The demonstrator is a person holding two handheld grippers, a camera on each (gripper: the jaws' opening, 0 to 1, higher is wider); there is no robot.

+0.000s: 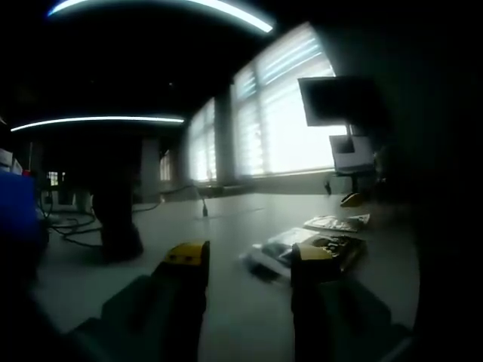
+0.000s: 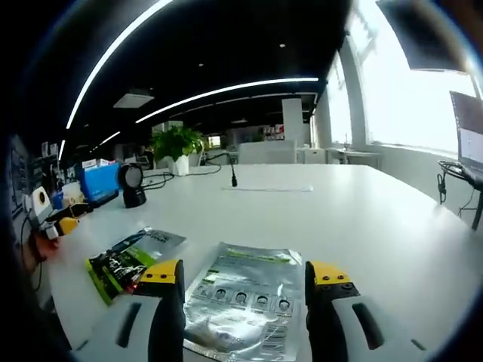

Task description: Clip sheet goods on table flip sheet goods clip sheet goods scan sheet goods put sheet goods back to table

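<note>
In the right gripper view a silver sheet packet point(image 2: 241, 298) lies flat on the white table point(image 2: 362, 219), just ahead of and below my right gripper point(image 2: 243, 275), whose jaws stand open and wide apart on either side of it. A green-and-black packet point(image 2: 124, 260) lies to its left. My left gripper point(image 1: 250, 256) is open and low over the table with nothing between its jaws. Beyond its right jaw lie a pale packet point(image 1: 281, 247), a dark packet point(image 1: 346, 249) and another further back point(image 1: 336, 223). The left gripper point(image 2: 47, 215) also appears at the far left, held by a hand.
A black scanner on a stand point(image 2: 133, 185) is at the table's left, dark in the left gripper view point(image 1: 117, 226). A blue box point(image 2: 98, 181), potted plants point(image 2: 177, 143), a small cable stub point(image 2: 234, 177) and a laptop point(image 2: 468, 143) ring the table. A monitor point(image 1: 332, 98) stands by bright windows.
</note>
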